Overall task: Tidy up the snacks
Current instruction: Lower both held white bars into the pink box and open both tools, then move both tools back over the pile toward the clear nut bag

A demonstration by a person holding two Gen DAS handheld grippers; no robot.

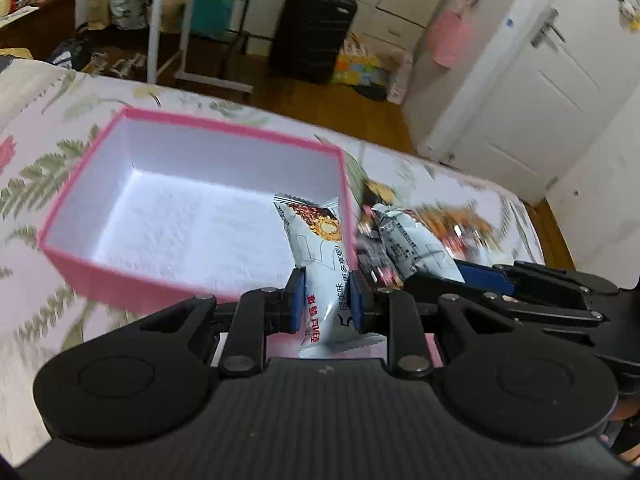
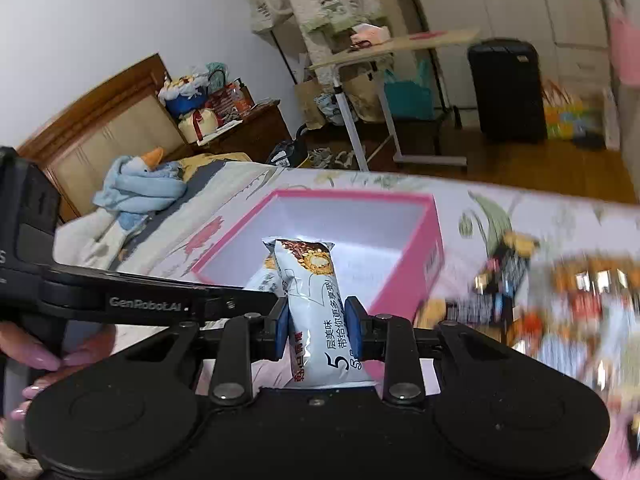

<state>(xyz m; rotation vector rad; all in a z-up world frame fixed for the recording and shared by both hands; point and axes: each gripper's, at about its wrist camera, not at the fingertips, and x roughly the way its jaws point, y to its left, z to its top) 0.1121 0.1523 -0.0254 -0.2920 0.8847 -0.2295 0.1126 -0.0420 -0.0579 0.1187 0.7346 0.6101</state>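
A pink box [image 1: 100,276] with a white inside lies open on the flowered bed cover; it also shows in the right wrist view [image 2: 424,268]. My left gripper [image 1: 326,300] is shut on a white snack packet [image 1: 320,248], held over the box's near right corner. My right gripper [image 2: 318,330] is shut on a second white snack packet [image 2: 316,292], held at the box's near edge; that packet [image 1: 412,246] and the right gripper [image 1: 500,280] show just right of the box in the left wrist view. The left gripper's arm [image 2: 152,300] crosses the right wrist view.
A blurred pile of more snack packets [image 2: 560,300] lies on the bed right of the box. A blue plush toy [image 2: 140,188] lies near the headboard. Beyond the bed stand a rolling table [image 2: 380,92], a black suitcase [image 1: 312,32] and a white door [image 1: 540,80].
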